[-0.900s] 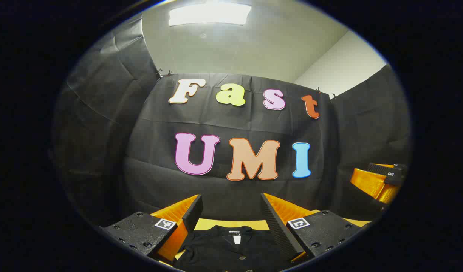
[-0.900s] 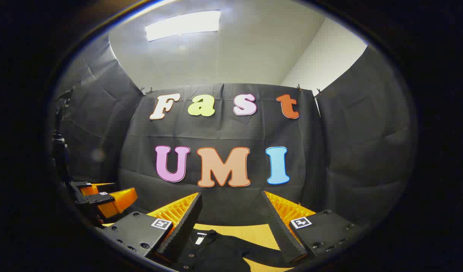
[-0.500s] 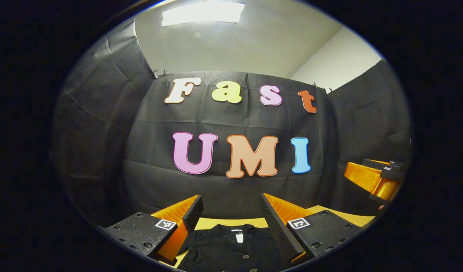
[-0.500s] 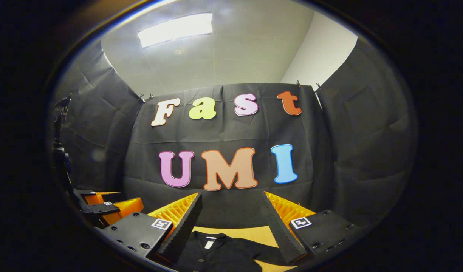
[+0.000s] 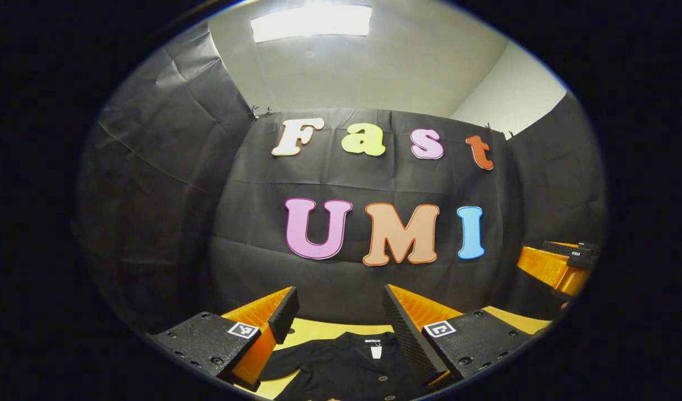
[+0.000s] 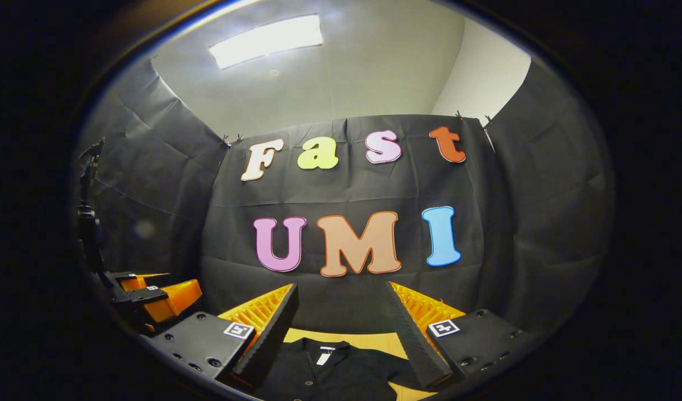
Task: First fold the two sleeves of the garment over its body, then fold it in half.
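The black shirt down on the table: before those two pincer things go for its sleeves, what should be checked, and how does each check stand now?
1. Left gripper open: ok, fingers wide apart.
2. Right gripper open: ok, fingers wide apart.
3. Both free of cloth: ok, neither touches the black shirt.
4. Shirt lying front up on the yellow table: ok, collar, tag and buttons face up.
5. Sleeves spread flat, unfolded: cannot tell; each view cuts off most of them.
6. Grippers apart from each other: ok, each shows at the far edge of the other's view.
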